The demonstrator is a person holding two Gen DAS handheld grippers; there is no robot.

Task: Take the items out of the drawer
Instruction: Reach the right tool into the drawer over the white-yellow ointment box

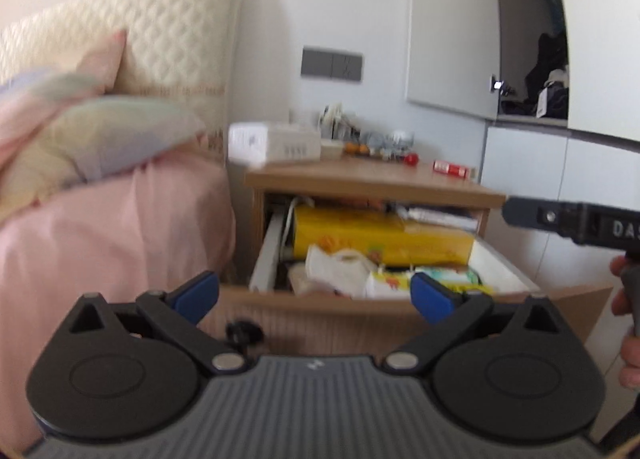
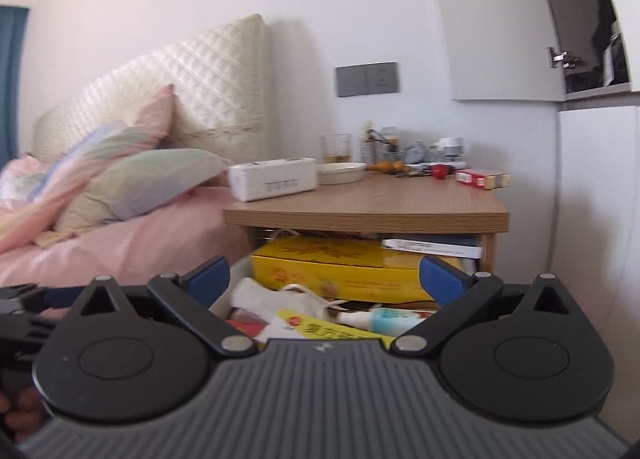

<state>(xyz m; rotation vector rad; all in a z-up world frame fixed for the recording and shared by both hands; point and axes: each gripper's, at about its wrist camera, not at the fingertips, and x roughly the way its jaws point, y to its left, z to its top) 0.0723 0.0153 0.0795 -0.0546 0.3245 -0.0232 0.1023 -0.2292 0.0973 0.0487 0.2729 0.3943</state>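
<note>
Drawer [image 1: 360, 299] of bedside desk [image 2: 360, 207] stands pulled out, full: yellow box [image 2: 340, 271] at back, white cloth bag [image 2: 276, 299], small spray bottle [image 2: 376, 317], yellow leaflet [image 2: 320, 329] in front

Judged step: reaching in for item; next move calls for lowering onto one piece, closing on it

Right tool [image 2: 326, 279] spread, empty, just above drawer contents

Left tool [image 1: 316, 295] spread, empty, before drawer front
</note>
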